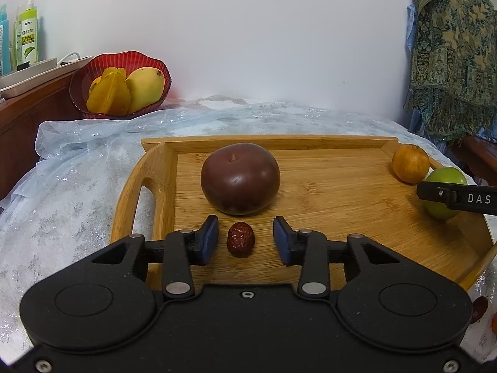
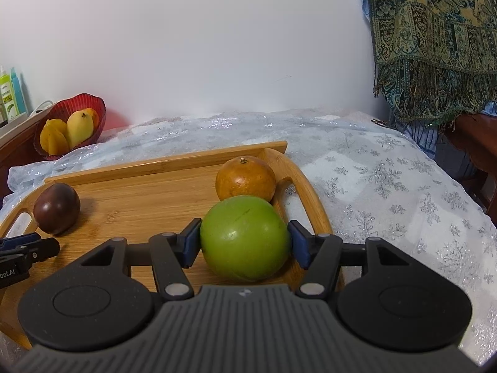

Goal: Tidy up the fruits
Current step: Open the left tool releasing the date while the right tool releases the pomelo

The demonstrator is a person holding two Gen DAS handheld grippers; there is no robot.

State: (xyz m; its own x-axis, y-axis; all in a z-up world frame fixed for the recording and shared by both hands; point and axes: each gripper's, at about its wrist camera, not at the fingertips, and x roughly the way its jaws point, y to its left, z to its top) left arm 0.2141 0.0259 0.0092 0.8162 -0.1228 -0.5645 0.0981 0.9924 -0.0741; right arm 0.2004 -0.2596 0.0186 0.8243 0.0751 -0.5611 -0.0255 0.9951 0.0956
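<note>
Your left tongs (image 1: pixel 245 239) stand apart, the date (image 1: pixel 240 238) loose between them on the tray (image 1: pixel 326 186). Your right tongs (image 2: pixel 245 242) flank the green apple (image 2: pixel 245 237), contact unclear. Placing looks finished; back both out without nudging fruit.

A plain white wall (image 1: pixel 248 31) stands behind, a patterned fringed cloth (image 2: pixel 435 40) hanging at right.
</note>
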